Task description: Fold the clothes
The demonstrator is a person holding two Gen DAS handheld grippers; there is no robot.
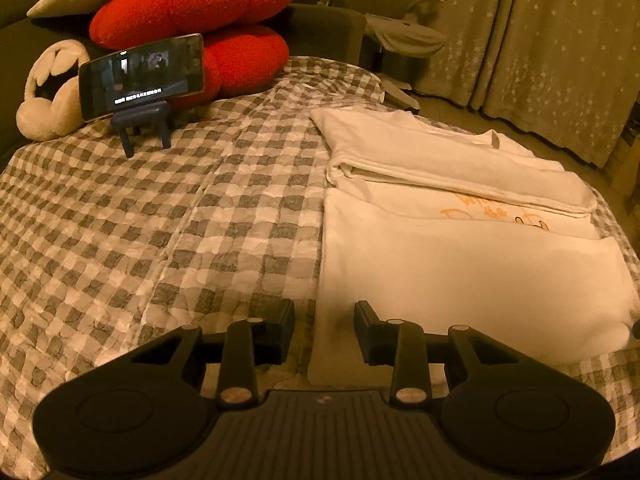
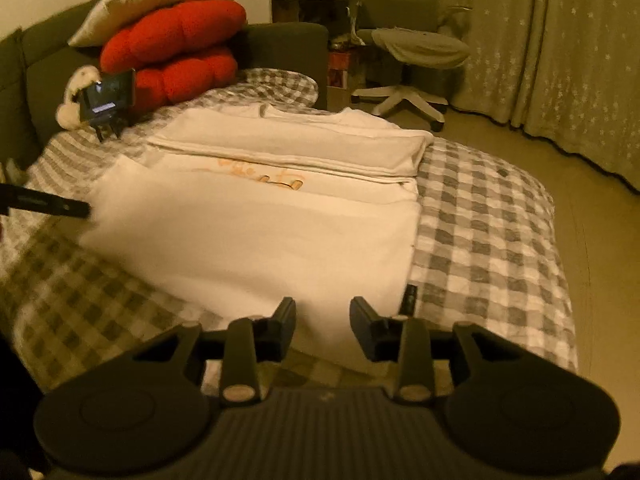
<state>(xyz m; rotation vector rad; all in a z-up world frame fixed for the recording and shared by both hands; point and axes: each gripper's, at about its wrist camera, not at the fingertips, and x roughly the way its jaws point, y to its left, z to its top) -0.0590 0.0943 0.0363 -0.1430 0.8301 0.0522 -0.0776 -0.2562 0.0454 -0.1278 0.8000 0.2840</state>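
Bedroom: checked bedspread (image 1: pixel 160 220), cushions (image 1: pixel 192 0)

Smooth cloth shirt (image 1: pixel 460 280) (matt) on crinkled checked cloth bedcover (image 1: pixel 160 220).

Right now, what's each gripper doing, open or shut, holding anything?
Left gripper: open, holding nothing, at the folded white printed T-shirt's near edge.
Right gripper: open, empty, over the same shirt.

**Dim, amber-tinted views with fisheye bending**

Both views are lit weakly by warm indoor light, its source unseen. The white garment (image 1: pixel 460 272) is nearly washed out. Corners are darkened and bent. In the right wrist view the near bedspread (image 2: pixel 80 304) appears smeared, possibly by motion.
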